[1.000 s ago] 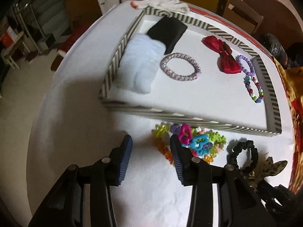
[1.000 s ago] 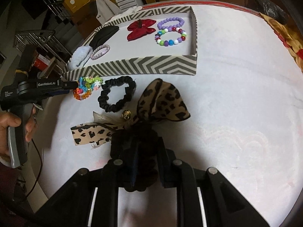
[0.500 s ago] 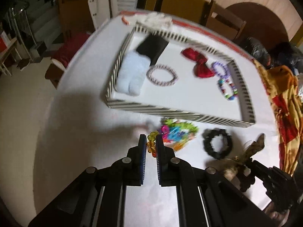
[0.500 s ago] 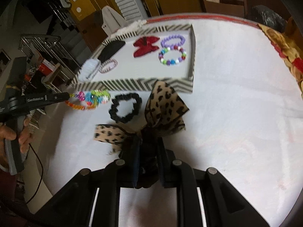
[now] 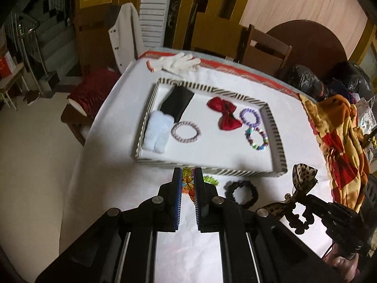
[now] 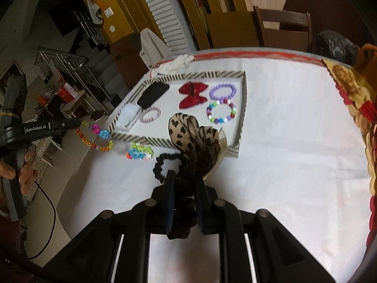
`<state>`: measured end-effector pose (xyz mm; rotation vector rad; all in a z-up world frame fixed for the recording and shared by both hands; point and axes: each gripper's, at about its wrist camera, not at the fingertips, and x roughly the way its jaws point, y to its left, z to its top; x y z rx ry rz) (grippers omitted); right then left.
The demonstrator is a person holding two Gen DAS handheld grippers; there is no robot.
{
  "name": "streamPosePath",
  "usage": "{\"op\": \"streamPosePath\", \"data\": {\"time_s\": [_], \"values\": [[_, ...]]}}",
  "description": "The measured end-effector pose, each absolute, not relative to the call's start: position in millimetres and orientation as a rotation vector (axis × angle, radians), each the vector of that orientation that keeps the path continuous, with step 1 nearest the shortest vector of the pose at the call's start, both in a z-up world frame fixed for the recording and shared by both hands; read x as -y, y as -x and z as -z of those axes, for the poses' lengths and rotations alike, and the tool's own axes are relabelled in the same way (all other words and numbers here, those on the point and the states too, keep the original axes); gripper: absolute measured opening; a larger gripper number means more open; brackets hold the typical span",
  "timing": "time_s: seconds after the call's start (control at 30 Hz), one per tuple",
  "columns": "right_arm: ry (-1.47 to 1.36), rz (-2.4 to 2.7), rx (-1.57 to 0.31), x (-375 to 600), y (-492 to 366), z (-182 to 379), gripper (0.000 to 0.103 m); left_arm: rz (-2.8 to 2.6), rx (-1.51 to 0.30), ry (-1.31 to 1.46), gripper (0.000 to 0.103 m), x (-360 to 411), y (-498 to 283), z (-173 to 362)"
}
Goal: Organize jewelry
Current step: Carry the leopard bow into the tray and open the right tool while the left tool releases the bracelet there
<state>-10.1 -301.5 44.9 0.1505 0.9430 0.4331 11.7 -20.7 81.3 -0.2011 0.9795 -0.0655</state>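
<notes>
Both tongs, left (image 5: 187,176) and right (image 6: 185,176), are clamped.

tray (image 5: 279,141) on table (image 5: 113,188); scrunchie (image 5: 241,192) before tray; glove (image 5: 179,62) behind tray

Left gripper (image 5: 187,176) pinches a bright bead chain (image 5: 187,179) beside the striped tray (image 5: 279,151)

Glossy plastic bead necklace (image 6: 95,136), matt cloth bow (image 6: 195,141)
</notes>
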Motion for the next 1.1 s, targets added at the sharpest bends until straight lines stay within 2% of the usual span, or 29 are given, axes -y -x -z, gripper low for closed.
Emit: {"op": "streamPosePath", "data": {"time_s": [0.57,0.83,1.1], "values": [[-0.134,-0.400,-0.867,307,-41,-89,0.015,0.127,-0.967,0.102,0.014,74,-63,-86],[-0.150,-0.390,-0.898,294,-88,-75,0.015,0.159,-0.998,0.073,0.014,89,-102,-73],[-0.248,-0.402,-0.978,274,-129,-34,0.015,0.144,-1.064,0.092,0.014,82,-134,-34]]}}
